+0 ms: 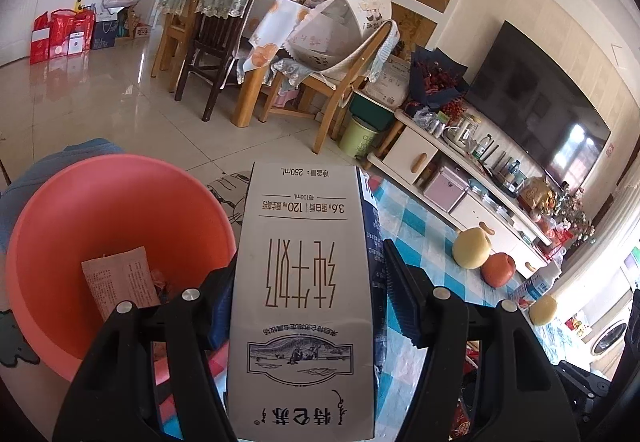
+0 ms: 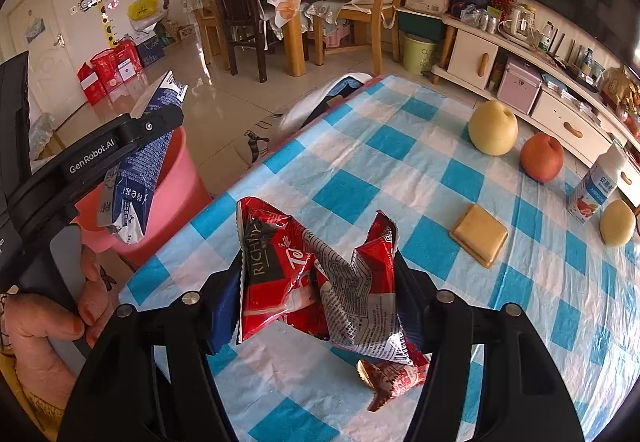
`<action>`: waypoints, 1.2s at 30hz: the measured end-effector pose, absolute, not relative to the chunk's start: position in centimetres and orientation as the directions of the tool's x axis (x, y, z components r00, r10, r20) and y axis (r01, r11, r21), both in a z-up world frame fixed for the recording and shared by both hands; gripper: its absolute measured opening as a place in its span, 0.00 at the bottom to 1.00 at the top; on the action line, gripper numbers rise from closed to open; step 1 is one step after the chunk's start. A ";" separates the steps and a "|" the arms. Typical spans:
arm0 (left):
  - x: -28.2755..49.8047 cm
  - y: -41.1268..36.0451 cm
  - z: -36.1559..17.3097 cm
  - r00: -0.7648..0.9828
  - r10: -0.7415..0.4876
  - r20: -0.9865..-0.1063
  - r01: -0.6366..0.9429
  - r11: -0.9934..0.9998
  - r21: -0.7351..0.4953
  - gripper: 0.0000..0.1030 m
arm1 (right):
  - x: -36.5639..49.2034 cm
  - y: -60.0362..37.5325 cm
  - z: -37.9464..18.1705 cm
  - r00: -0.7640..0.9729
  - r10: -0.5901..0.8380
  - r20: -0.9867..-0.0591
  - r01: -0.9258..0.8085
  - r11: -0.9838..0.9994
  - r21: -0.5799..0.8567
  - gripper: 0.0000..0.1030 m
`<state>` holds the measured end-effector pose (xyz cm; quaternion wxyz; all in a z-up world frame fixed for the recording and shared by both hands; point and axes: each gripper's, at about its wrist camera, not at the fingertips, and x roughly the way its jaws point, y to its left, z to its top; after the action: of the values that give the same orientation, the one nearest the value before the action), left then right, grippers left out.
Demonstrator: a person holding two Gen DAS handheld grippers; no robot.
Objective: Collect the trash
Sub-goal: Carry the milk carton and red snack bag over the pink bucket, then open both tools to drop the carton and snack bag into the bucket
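My left gripper [image 1: 308, 274] is shut on a flattened white and blue milk carton [image 1: 304, 282], held beside and slightly above the pink bin [image 1: 80, 209], which holds a paper slip and wrappers. The right wrist view shows that carton [image 2: 140, 161] in the left gripper [image 2: 132, 129] over the bin's rim [image 2: 176, 177]. My right gripper [image 2: 320, 278] is shut on a crumpled red snack wrapper [image 2: 316, 282] above the checked tablecloth [image 2: 360, 169]. A small red wrapper [image 2: 390, 382] lies on the cloth below it.
On the table lie a yellow pear [image 2: 493, 127], a red apple [image 2: 542, 157], a small milk carton [image 2: 596, 185], another pear [image 2: 618, 222] and a gold flat packet [image 2: 479, 234]. Dining chairs and a TV cabinet [image 2: 520, 73] stand beyond.
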<state>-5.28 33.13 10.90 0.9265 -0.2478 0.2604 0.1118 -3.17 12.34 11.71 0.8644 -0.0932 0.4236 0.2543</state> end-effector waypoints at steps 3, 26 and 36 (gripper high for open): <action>-5.6 34.1 10.9 0.835 0.102 -0.540 -0.367 0.835 -0.410 0.63 | -3.2 13.7 11.6 0.504 0.367 -0.782 -0.537 0.842 0.050 0.64; -9.0 43.1 8.5 0.744 0.286 -0.604 -0.646 0.542 -0.538 0.63 | -1.3 25.1 13.5 0.416 0.517 -0.748 -0.683 0.720 0.118 0.64; -10.1 46.0 7.1 0.714 0.290 -0.637 -0.690 0.445 -0.570 0.63 | -0.2 30.0 12.7 0.350 0.580 -0.735 -0.712 0.675 0.193 0.63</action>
<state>-10.07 46.04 7.07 0.8181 -0.4332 0.2308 0.2997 -0.24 29.97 12.74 0.8178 -0.0802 0.4107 0.3950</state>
